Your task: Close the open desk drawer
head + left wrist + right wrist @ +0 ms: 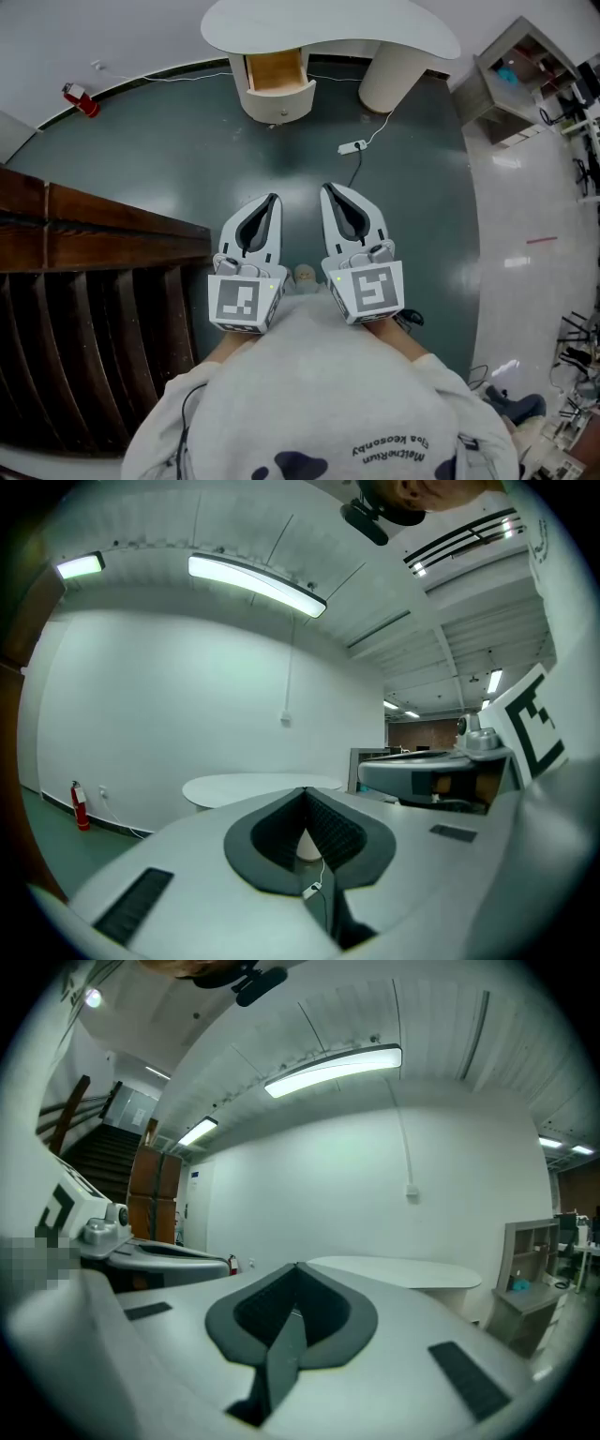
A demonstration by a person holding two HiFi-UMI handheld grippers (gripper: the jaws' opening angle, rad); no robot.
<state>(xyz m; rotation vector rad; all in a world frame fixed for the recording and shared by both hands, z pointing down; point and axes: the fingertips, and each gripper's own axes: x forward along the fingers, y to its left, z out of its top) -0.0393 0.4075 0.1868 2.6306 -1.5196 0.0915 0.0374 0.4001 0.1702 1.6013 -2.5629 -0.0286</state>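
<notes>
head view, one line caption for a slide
Both shut, the left gripper and right gripper sit side by side facing the white desk with its drawer open.

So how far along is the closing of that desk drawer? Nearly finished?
Nothing looks done yet: the drawer under the white desk stands pulled out, with its wooden inside showing. In hand: nothing. The left tongs and right tongs are closed and empty, near the person's body, with dark floor between them and the desk. Left to do: walk up and push the drawer in.
</notes>
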